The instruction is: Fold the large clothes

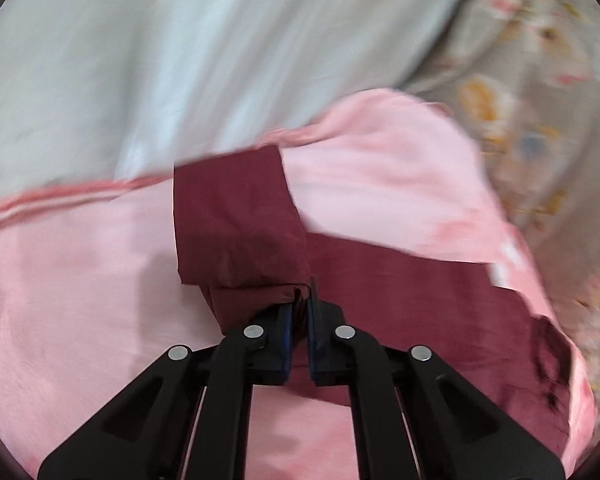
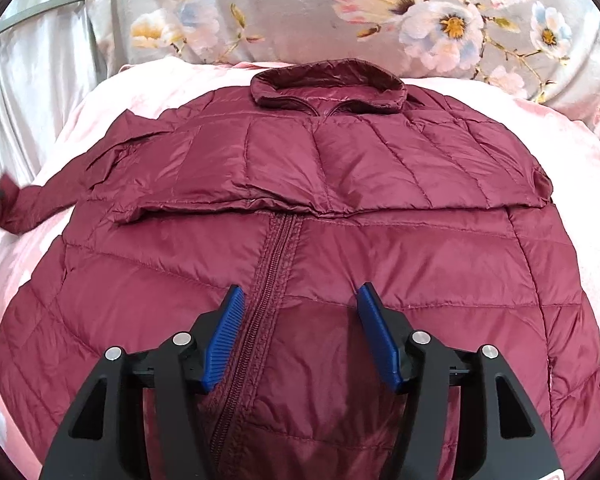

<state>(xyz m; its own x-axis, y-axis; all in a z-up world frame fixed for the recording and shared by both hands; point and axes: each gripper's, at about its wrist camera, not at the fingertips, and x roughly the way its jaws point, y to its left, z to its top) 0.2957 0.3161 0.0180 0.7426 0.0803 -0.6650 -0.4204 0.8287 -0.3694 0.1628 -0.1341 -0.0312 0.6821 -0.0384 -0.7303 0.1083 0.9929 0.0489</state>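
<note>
A maroon quilted jacket [image 2: 340,240] lies front up on a pink blanket [image 2: 580,184], collar [image 2: 328,84] at the far end and zipper [image 2: 276,248] closed. A layer of it is folded across the chest. My right gripper [image 2: 300,292] hovers open just above the lower front, its blue pads [image 2: 224,332] on either side of the zipper with nothing gripped. My left gripper [image 1: 300,308] is shut on the end of the jacket's sleeve [image 1: 232,220], which is lifted off the blanket [image 1: 80,280]. In the right wrist view that sleeve [image 2: 24,204] stretches out to the left edge.
A grey floral cover [image 2: 300,12] rises behind the collar and shows again as floral fabric [image 1: 540,80] on the right of the left wrist view. A pale sheet [image 1: 140,60] lies beyond the blanket's striped edge. The left wrist view is motion-blurred.
</note>
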